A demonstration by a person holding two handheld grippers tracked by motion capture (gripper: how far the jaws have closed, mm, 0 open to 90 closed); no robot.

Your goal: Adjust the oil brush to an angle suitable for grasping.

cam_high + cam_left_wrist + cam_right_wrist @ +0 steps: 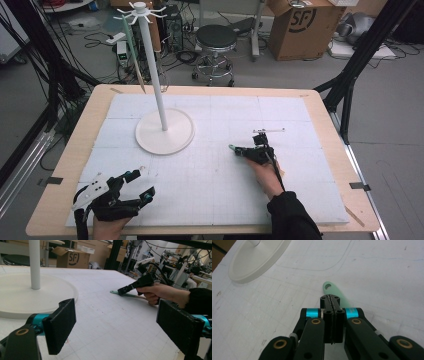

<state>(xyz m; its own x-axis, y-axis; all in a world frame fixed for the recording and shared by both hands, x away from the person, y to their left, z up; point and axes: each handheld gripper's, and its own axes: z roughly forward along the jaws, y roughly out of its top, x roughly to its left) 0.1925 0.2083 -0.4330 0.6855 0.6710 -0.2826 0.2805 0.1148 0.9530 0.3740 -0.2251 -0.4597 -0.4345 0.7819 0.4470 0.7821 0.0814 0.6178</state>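
The stand (164,131) is standing on the board (300,200), toward its far left part. A utensil (233,148) is lying on the board, to the right of the stand and nearer to the person. The right gripper (245,150) is sitting over the utensil. The left gripper (141,185) is resting at the near left corner, well apart from both.

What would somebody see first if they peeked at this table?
First the tall white stand, with hooks on top, at the back left of the table. Then the right gripper, jaws shut over a mint-green spatula lying mid-table. The left gripper waits open at the near left corner.
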